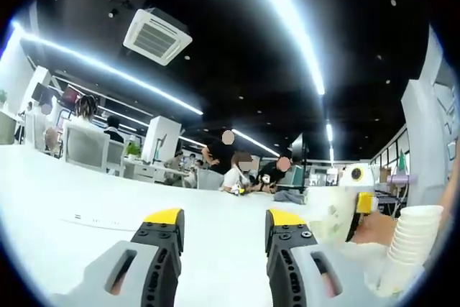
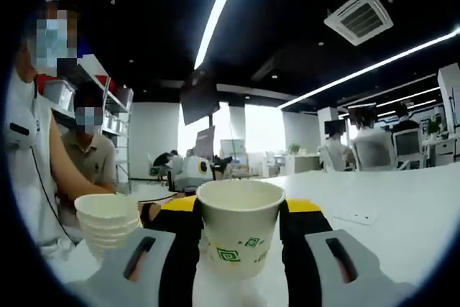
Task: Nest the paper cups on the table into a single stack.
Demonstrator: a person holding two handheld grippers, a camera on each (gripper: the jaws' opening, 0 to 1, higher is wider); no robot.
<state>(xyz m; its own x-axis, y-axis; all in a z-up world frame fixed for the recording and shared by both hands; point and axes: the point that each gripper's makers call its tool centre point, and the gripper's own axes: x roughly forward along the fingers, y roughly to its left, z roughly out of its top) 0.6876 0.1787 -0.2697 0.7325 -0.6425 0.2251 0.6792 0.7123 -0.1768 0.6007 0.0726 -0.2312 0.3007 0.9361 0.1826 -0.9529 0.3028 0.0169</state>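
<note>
Cup (image 2: 239, 226) sits upright between my right gripper (image 2: 237, 249) jaws, clamped at its sides, white paper with green square marks, just above the white table (image 2: 402, 213). Stack of nested cups (image 2: 108, 222) stands near on its left, apart from it. My left gripper (image 1: 224, 239) is spread wide with nothing between the yellow-tipped jaws, low over the table. In left gripper view the stack (image 1: 411, 239) is at far right, with the held cup (image 1: 332, 215) beside it.
</note>
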